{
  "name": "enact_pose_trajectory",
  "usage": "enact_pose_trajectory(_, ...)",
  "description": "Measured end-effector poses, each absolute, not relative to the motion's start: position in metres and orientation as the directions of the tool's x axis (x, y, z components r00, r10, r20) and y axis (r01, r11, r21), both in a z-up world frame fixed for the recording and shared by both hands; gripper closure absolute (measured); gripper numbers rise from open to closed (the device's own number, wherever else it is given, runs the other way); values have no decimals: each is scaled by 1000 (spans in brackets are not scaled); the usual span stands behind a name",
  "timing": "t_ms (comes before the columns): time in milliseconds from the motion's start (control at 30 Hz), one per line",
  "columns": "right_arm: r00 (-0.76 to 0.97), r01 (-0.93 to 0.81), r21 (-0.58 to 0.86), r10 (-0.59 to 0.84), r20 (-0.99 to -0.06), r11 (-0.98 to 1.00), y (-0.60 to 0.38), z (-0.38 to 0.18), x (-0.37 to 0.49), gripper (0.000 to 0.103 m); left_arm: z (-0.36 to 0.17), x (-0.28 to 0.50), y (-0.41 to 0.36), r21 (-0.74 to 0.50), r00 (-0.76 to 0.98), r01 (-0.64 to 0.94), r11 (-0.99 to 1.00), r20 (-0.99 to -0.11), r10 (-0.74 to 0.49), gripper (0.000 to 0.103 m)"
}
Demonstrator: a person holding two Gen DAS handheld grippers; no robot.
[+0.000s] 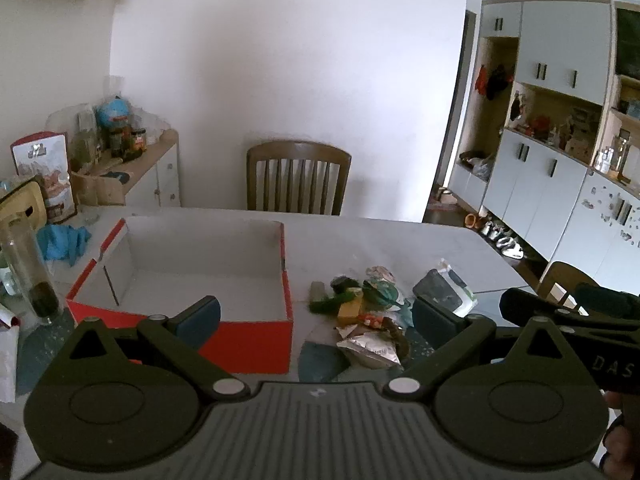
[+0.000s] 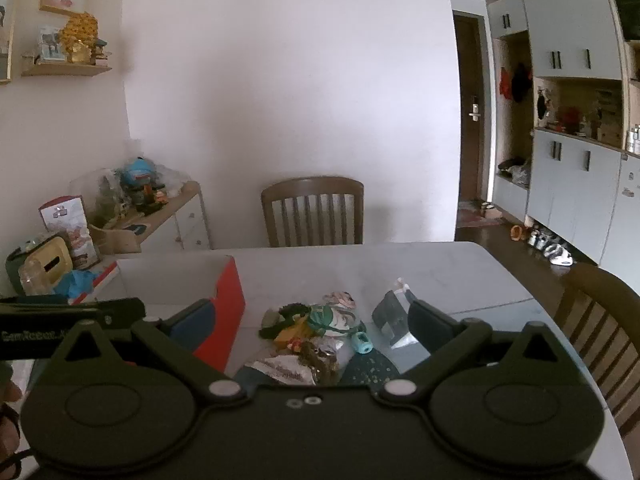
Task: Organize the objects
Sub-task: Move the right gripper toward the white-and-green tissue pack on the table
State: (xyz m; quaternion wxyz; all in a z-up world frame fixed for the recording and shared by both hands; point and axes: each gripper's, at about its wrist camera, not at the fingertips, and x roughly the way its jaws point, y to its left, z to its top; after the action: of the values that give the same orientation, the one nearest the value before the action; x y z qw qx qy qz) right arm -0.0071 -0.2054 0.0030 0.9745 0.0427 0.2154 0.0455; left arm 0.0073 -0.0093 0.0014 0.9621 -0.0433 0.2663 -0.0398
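1. Left tool [image 1: 316,312]: fingers spread wide, nothing between them, hovering above the desk [image 1: 400,240].
2. Right tool [image 2: 310,320]: likewise spread wide and empty.
3. Clutter pile [image 1: 368,316] lies ahead of both tools; the open red box [image 1: 248,340], apparently empty, sits ahead-left of the left tool.
4. Risk: items overlap, so a pinch may drag neighbours or lift two at once.
5. Risk: the foil packet [image 2: 288,368], possibly crumpled, could slip from the pads.
6. Risk: tools working side by side may collide.
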Motion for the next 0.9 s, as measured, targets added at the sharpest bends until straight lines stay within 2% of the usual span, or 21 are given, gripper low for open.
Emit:
enact_pose_trajectory(333, 899, -120, 94, 148, -413, 988, -225, 2, 11, 1, -3, 19, -27, -99, 850, 23, 995, -523, -71, 0)
enact_pose_trajectory(667, 895, -161, 87, 183, -407, 983, -238, -3, 24, 1, -16, 36, -43, -75, 806, 9, 997, -589, -52, 0)
enact_pose_trajectory(900, 874, -144, 93, 171, -455, 985, -255, -13, 41, 2, -28, 55, -52, -64, 784, 4, 998, -619, -43, 0)
